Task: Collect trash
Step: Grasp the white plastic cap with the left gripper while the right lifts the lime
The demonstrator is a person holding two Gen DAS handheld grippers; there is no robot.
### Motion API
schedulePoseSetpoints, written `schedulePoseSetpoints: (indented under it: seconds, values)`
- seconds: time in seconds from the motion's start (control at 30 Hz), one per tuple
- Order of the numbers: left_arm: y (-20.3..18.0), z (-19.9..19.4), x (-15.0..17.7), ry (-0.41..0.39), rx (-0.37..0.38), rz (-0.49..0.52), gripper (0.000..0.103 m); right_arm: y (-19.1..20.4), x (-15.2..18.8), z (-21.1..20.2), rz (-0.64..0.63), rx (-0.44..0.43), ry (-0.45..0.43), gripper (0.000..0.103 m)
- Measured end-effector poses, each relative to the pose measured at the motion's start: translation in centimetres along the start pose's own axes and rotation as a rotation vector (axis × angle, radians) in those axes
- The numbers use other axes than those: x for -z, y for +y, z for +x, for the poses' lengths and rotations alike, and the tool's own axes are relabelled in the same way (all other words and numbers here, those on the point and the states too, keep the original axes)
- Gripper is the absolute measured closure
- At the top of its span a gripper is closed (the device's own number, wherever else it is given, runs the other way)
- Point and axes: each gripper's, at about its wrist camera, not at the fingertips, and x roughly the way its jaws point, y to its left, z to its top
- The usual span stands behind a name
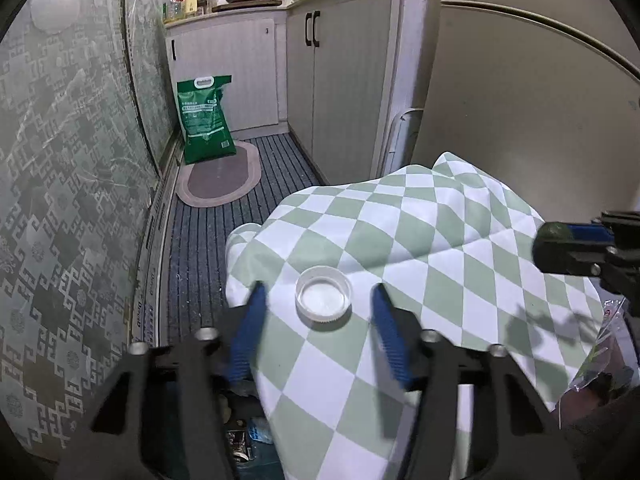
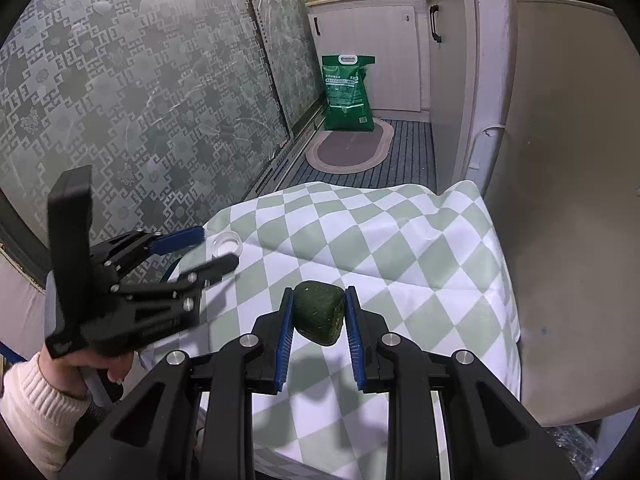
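Observation:
A white plastic lid (image 1: 323, 298) lies open side up on the green-and-white checked tablecloth (image 1: 420, 232), near its left edge. My left gripper (image 1: 318, 294) is open, its blue fingers on either side of the lid and not touching it. The lid (image 2: 227, 245) and the left gripper (image 2: 216, 248) also show in the right wrist view. My right gripper (image 2: 318, 306) is shut on a dark green lump (image 2: 319, 311), held above the cloth (image 2: 400, 248). The right gripper's tip (image 1: 560, 246) with the lump shows at the right edge of the left wrist view.
A patterned glass sliding door (image 1: 60, 184) runs along the left. White cabinets (image 1: 344, 80) and a large pale appliance (image 2: 568, 200) stand to the right. A green sack (image 1: 205, 118) and an oval mat (image 1: 220, 178) are on the striped floor. A clear plastic bag (image 1: 600, 344) hangs at the table's right.

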Motion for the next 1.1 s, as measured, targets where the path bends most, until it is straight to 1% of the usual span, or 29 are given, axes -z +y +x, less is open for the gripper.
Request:
schedulePoseSetpoints:
  seconds: [0.17,0.23,0.33,0.37,0.57,0.8,0.97,1.1]
  values:
    - [-1.2,0.7,0.0,0.014,-0.057,0.071,0.051,-0.4,0.2,-0.5,-0.001,-0.001,-0.005,0.078]
    - [-1.4,0.8,0.0,0.024,-0.067,0.082,0.052,-0.3,0.2,-0.7,-0.002,0.000,-0.007,0.078]
    - [-1.5,0.9,-0.1,0.036,-0.053,0.084,0.062,-0.3,0.3,-0.9,-0.008,-0.001,-0.011,0.078]
    - [-1.6,0.8,-0.1,0.036,-0.046,0.082,0.070,-0.3,0.3,-1.0,-0.009,0.000,-0.011,0.078]
    - [-1.6,-0.2,0.1,0.007,0.004,0.042,0.071,-0.3,0.4,-1.3,-0.006,-0.002,-0.020,0.078]
    - [-1.1,-2.6,0.0,-0.026,0.049,-0.012,0.071,0.4,0.0,-1.8,-0.010,-0.018,-0.039,0.078]
    - [-0.6,-4.3,0.2,-0.046,0.053,-0.021,0.071,1.9,-0.7,-1.7,-0.027,-0.046,-0.056,0.078]
    - [0.8,-5.6,0.7,-0.072,0.042,-0.039,0.071,3.5,-1.2,-1.1,-0.048,-0.067,-0.053,0.078]
